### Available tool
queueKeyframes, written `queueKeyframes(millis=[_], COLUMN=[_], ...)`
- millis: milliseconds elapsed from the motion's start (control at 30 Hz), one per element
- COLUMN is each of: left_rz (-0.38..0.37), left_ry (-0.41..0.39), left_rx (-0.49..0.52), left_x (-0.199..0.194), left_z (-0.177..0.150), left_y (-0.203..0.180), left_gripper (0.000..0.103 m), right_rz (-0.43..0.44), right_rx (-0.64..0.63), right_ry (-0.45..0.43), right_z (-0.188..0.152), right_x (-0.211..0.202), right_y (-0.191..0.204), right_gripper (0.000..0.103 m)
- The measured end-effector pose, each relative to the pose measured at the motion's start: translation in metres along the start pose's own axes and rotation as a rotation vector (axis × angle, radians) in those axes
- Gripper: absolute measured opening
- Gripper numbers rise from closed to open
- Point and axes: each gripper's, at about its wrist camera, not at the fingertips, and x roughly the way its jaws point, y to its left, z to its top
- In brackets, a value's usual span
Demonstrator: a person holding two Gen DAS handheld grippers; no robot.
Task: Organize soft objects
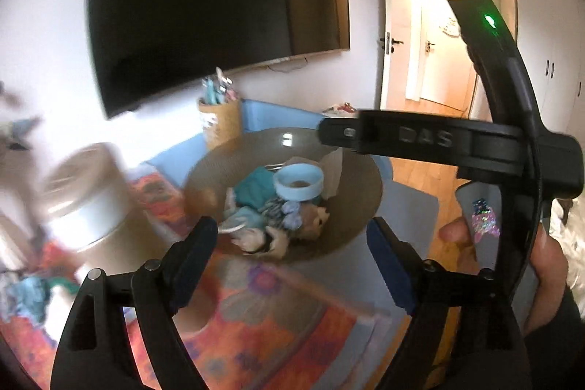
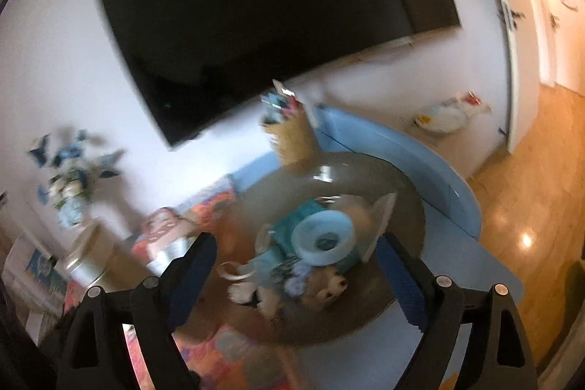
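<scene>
spread fingers (image 2: 197, 265), soft toys (image 2: 292, 284) beyond

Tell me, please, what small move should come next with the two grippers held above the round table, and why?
Probably lower the right gripper toward the pile of soft toys on the round table. Both it and the left gripper are open, empty and well above the pile, so nothing is grasped yet. The frames are blurred, so slowing first seems wise.

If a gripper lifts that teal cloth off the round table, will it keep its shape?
Probably not. The teal cloth lies rumpled, so it would likely droop. It looks light. The light blue bowl seems to rest partly on it, so pulling might tip that.
</scene>
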Motion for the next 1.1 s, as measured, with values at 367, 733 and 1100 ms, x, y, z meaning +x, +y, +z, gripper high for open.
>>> queueKeyframes(millis=[367, 733, 1100], left_rz=[0.262, 0.664, 0.625], left_ry=[0.01, -0.001, 0.075], left_rx=[-0.223, -0.376, -0.543], left_x=[-0.108, -0.237, -0.143], left_z=[-0.056, -0.072, -0.18], left_y=[0.114, 0.25, 0.319], left_gripper=[0.087, 0.093, 0.103], right_rz=[0.341, 0.43, 0.221], right_rx=[-0.251, -0.533, -0.502], right_ry=[-0.082, 0.056, 0.247], right_z=[-0.064, -0.122, -0.16], right_x=[-0.07, -0.02, 0.116], right_y=[0.106, 0.28, 0.335], right_gripper=[0.098, 0.099, 0.099])
